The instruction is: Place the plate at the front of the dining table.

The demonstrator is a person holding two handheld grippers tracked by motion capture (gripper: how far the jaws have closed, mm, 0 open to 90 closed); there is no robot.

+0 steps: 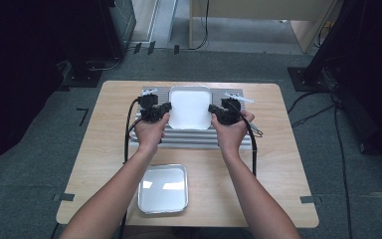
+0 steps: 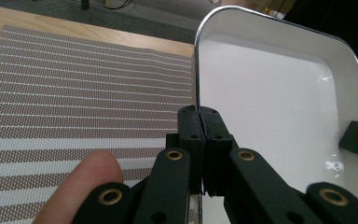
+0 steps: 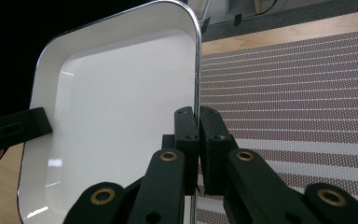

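The white tray point(image 1: 190, 107) sits over the striped mat point(image 1: 194, 137) at the table's far side, the left gripper point(image 1: 161, 110) and right gripper point(image 1: 215, 112) each clamped on an opposite rim; that keeps it level, probably for carrying; whether it is lifted is unclear.

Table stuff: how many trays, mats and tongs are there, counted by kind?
White trays: 1, the white tray, held at both side rims.
Shiny metal trays: 1, the metal tray, near the table's front edge.
Striped mats: 1, the striped mat.
Tongs: 2, the left tongs and the right tongs.
Total: 5
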